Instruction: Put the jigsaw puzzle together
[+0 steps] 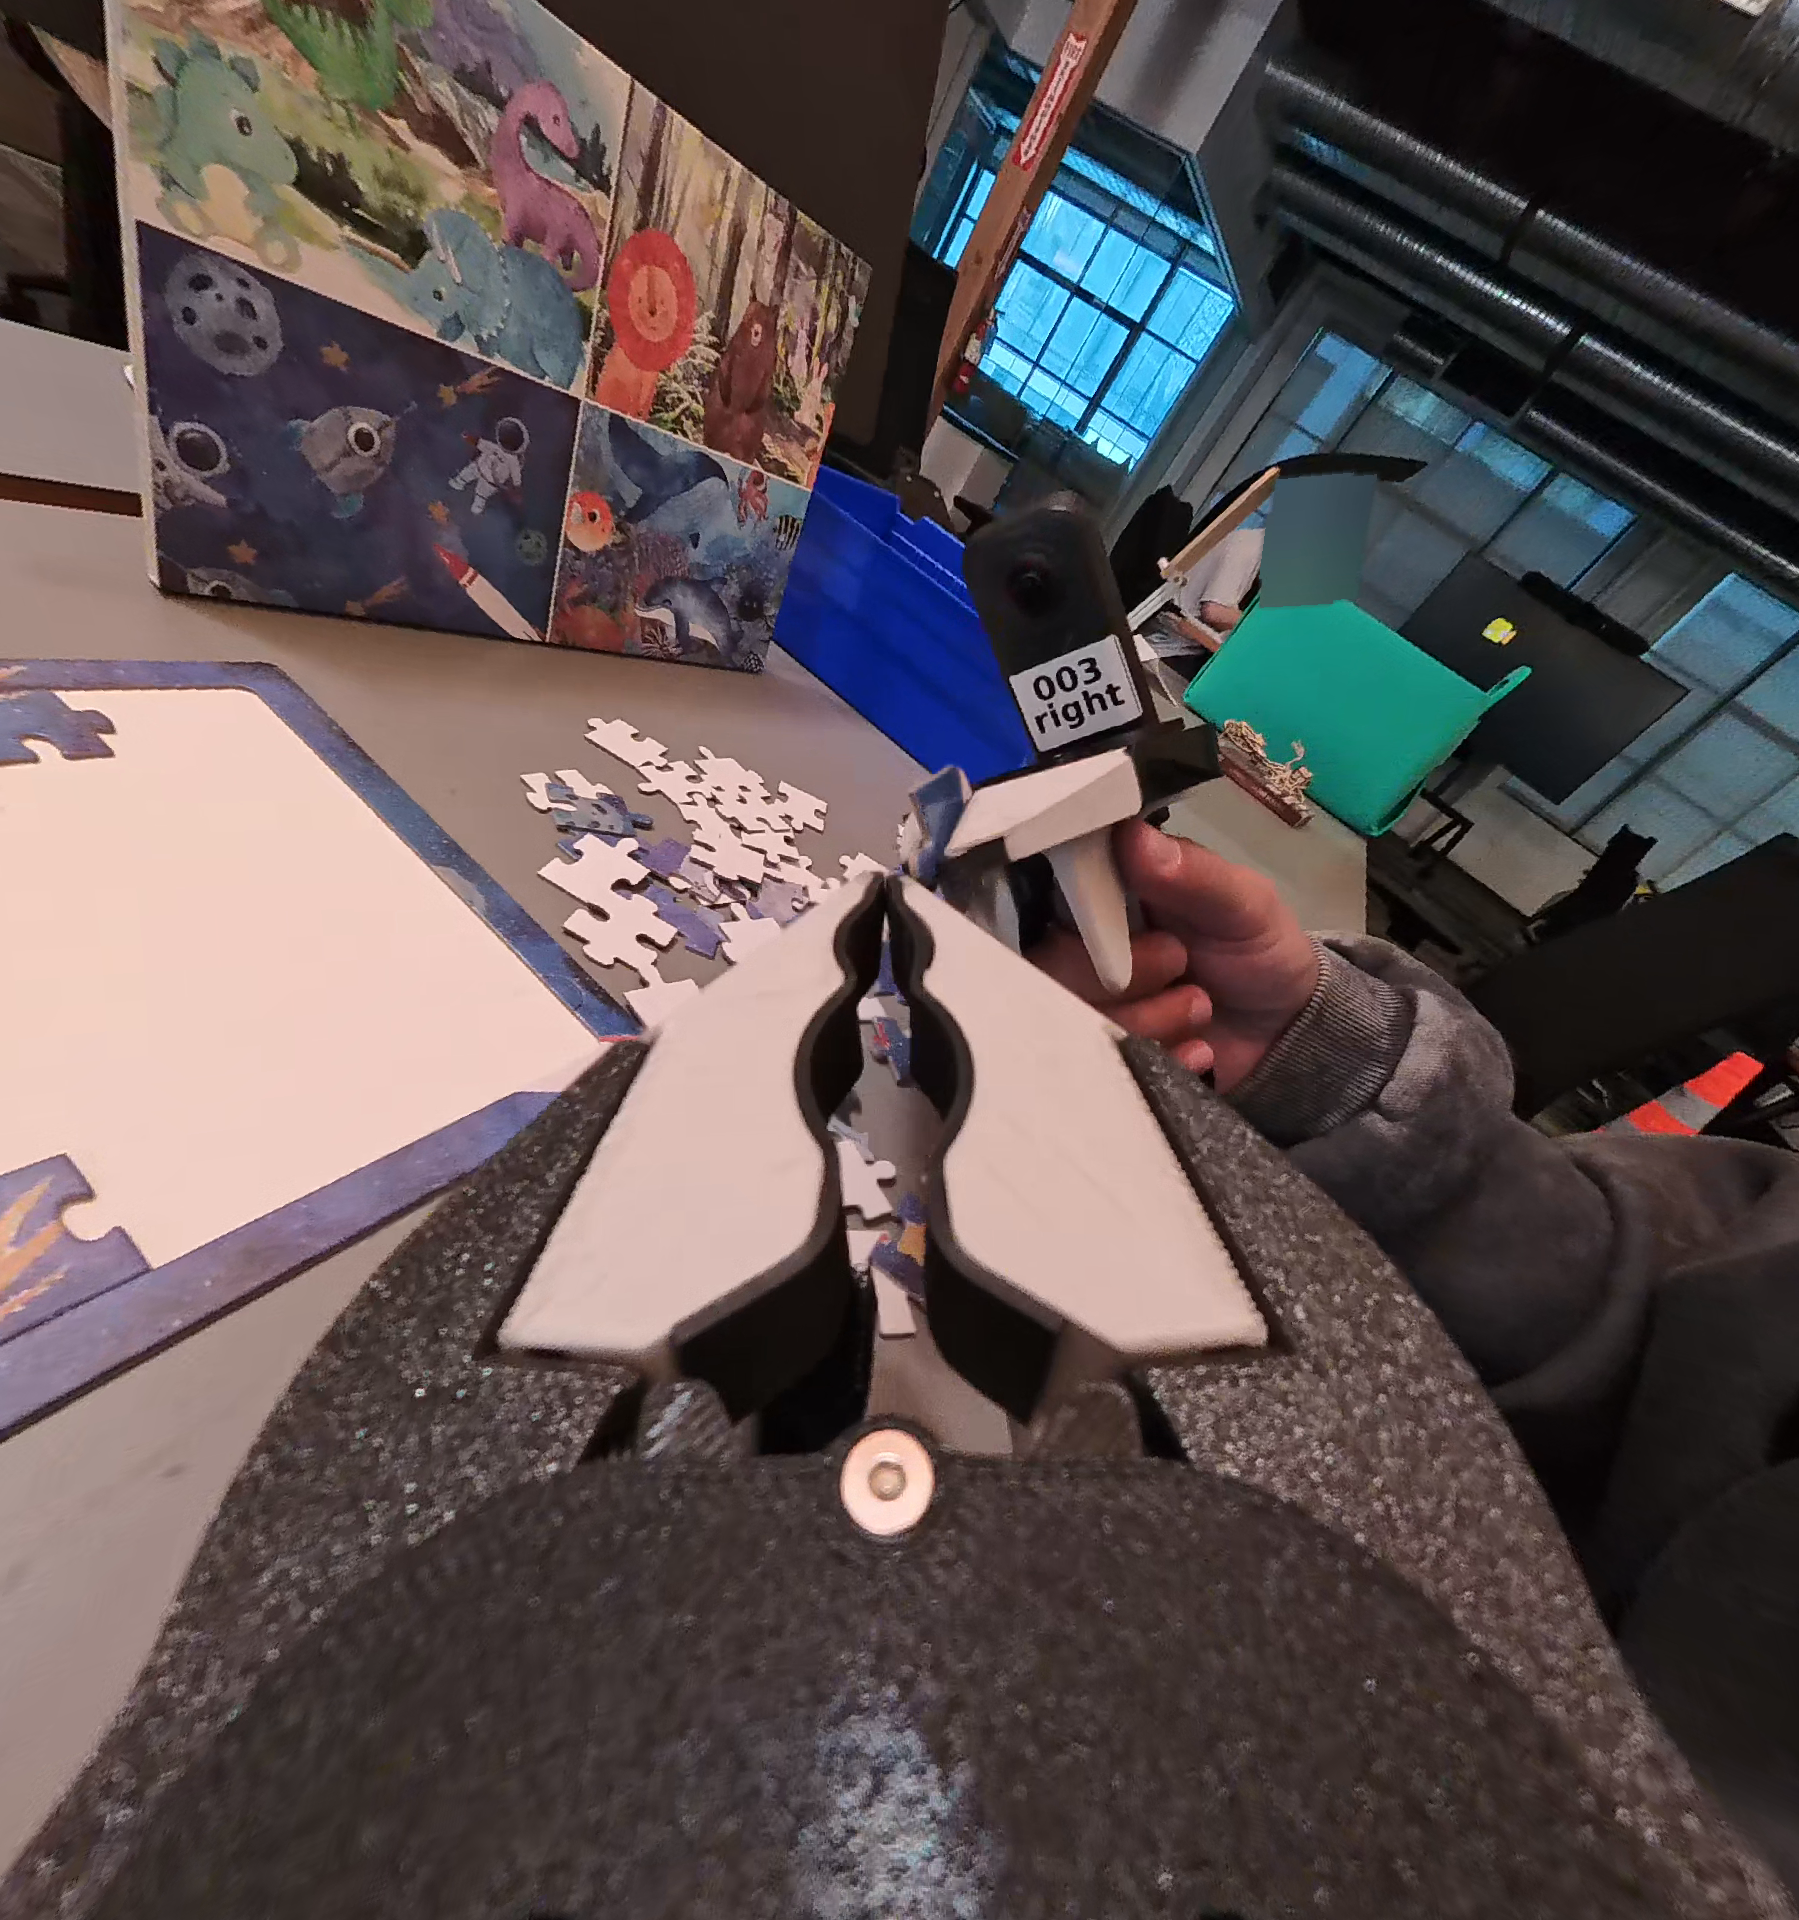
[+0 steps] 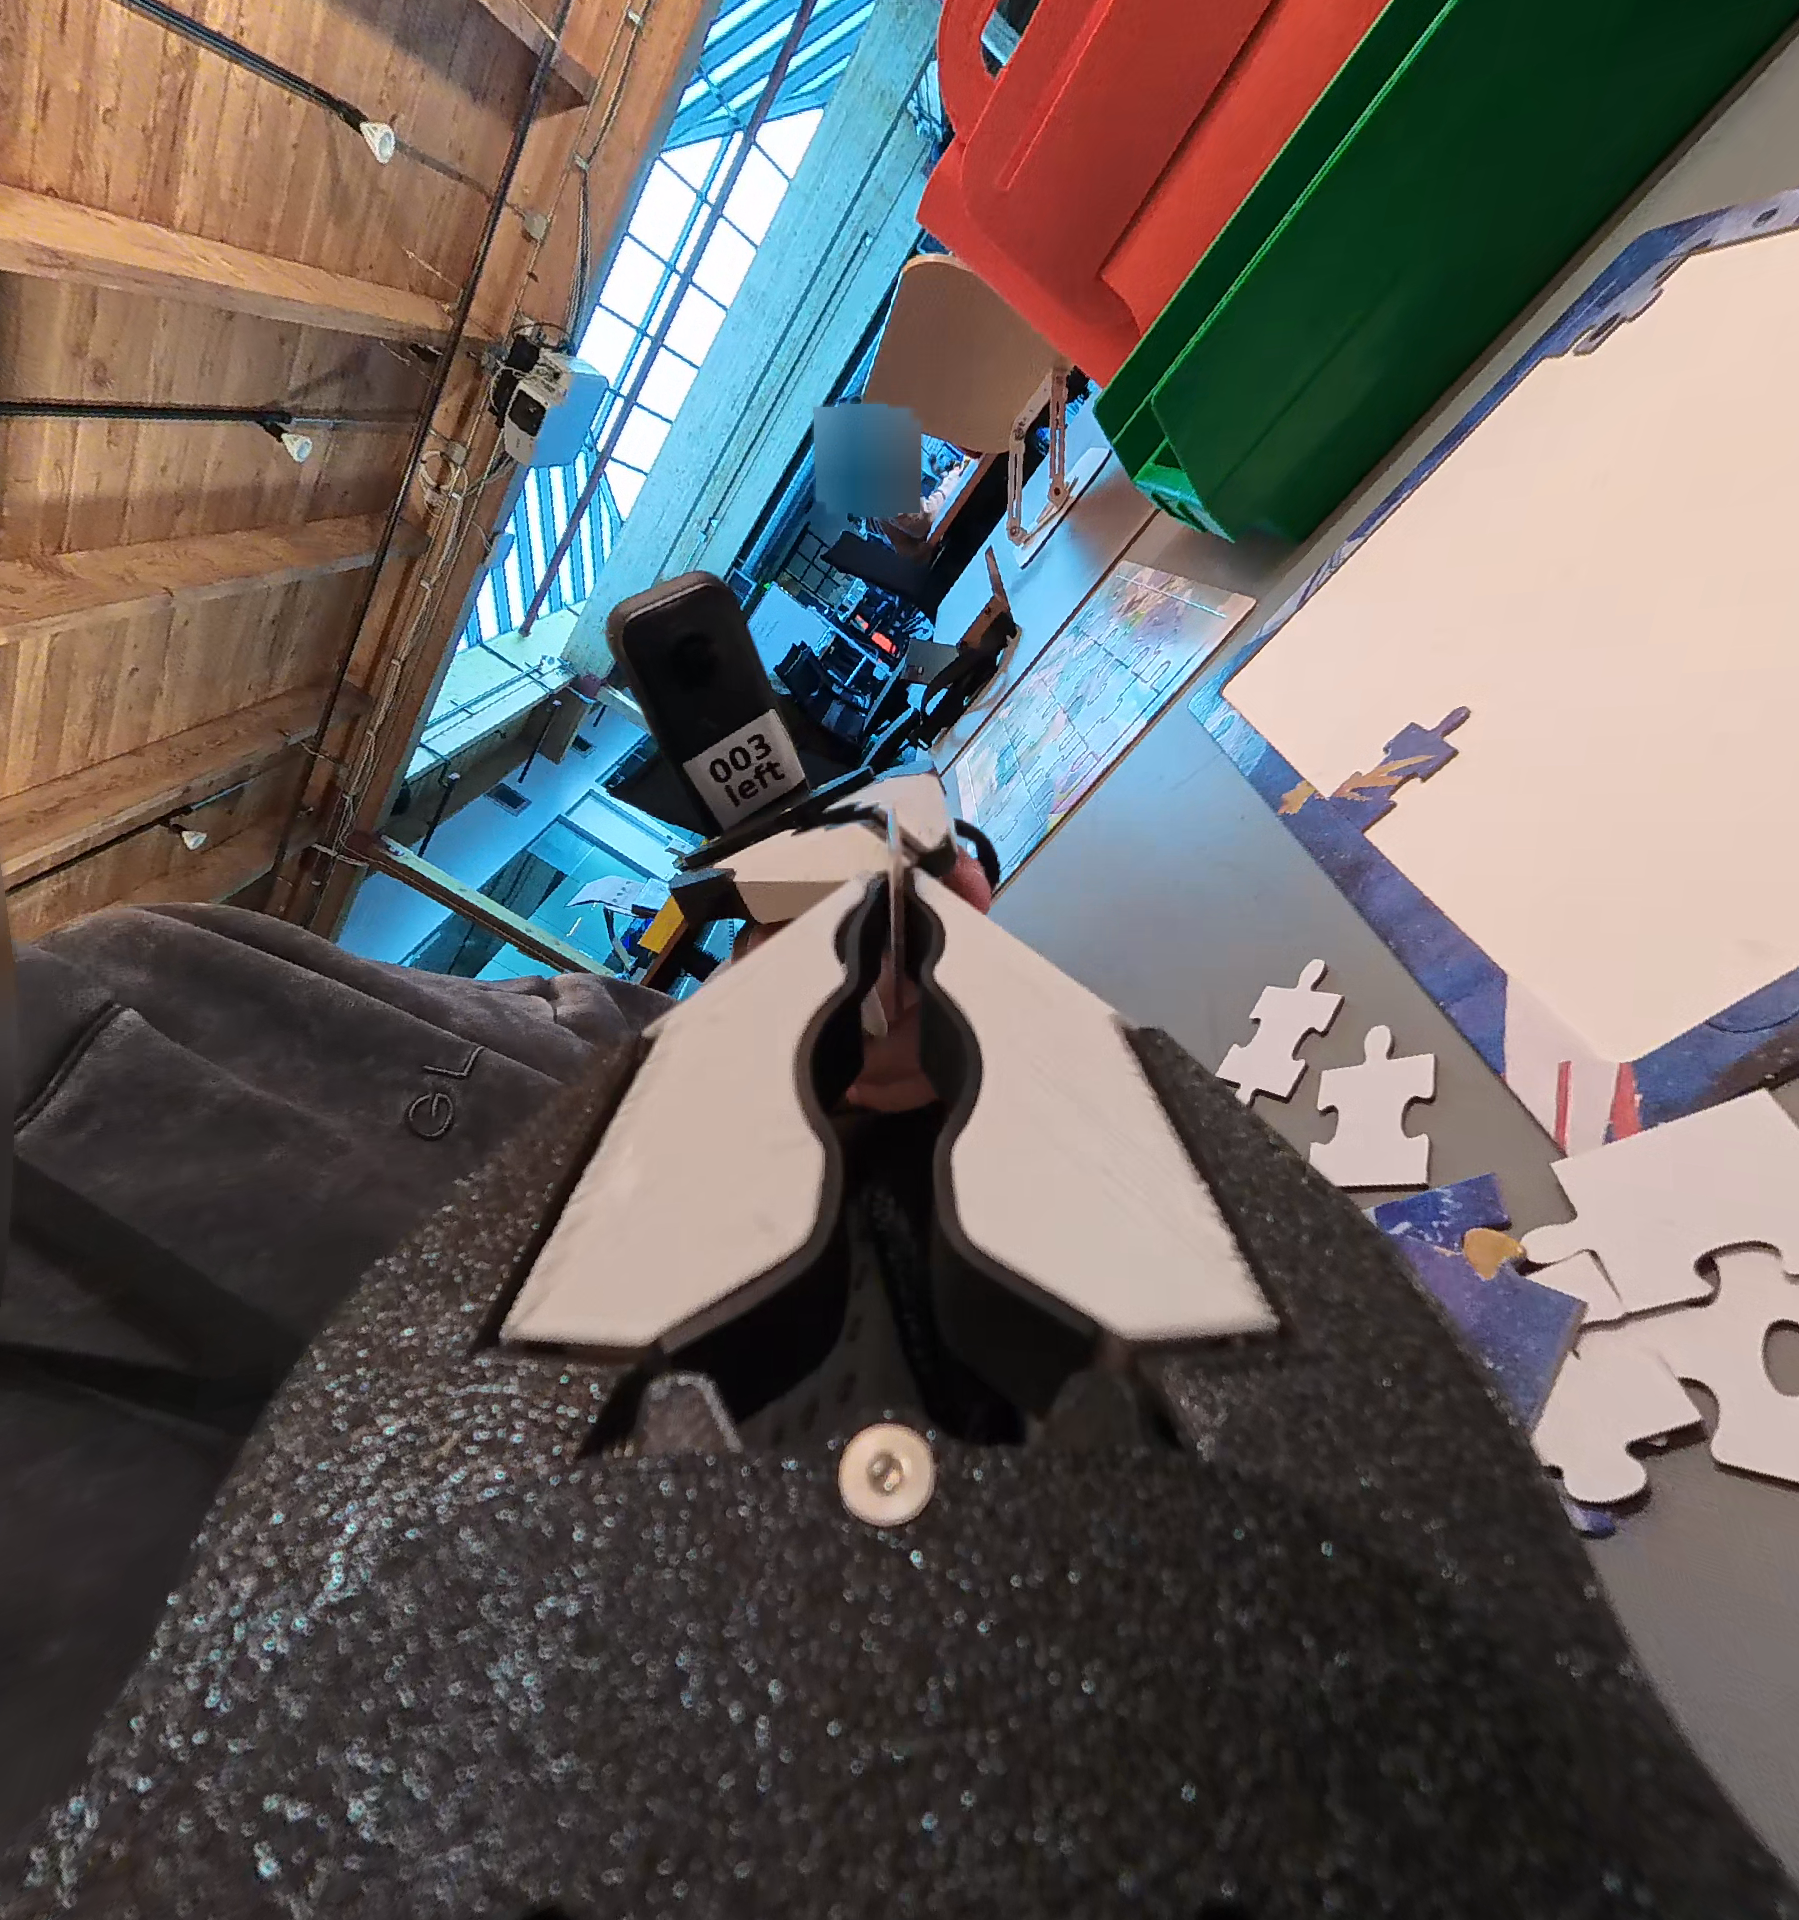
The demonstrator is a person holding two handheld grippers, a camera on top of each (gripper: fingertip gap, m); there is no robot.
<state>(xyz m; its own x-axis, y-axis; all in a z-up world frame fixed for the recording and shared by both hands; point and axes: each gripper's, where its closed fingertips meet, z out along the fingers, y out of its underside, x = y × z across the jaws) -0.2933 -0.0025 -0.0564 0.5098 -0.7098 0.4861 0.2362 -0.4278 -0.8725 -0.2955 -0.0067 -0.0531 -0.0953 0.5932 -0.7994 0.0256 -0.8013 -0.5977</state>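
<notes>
A blue-edged puzzle frame (image 1: 251, 935) with a bare white middle lies on the grey table; it also shows in the right wrist view (image 2: 1549, 623). A few blue pieces (image 1: 33, 717) sit at its edges. A pile of loose pieces (image 1: 687, 852), mostly white side up, lies beside the frame and also shows in the right wrist view (image 2: 1705, 1299). My right gripper (image 2: 895, 894) is shut on one blue puzzle piece (image 2: 895, 966), seen edge-on and held above the table. My left gripper (image 1: 887, 888) meets it tip to tip and is closed on the same piece (image 1: 934, 816).
The picture-covered puzzle box (image 1: 407, 364) stands upright behind the frame. A blue bin (image 1: 874, 623) and a green bin (image 1: 1342, 707) sit past the pile. Red (image 2: 1082, 156) and green (image 2: 1394, 312) bins lie beyond the frame. A hand and grey sleeve (image 1: 1394, 1091) hold the right gripper.
</notes>
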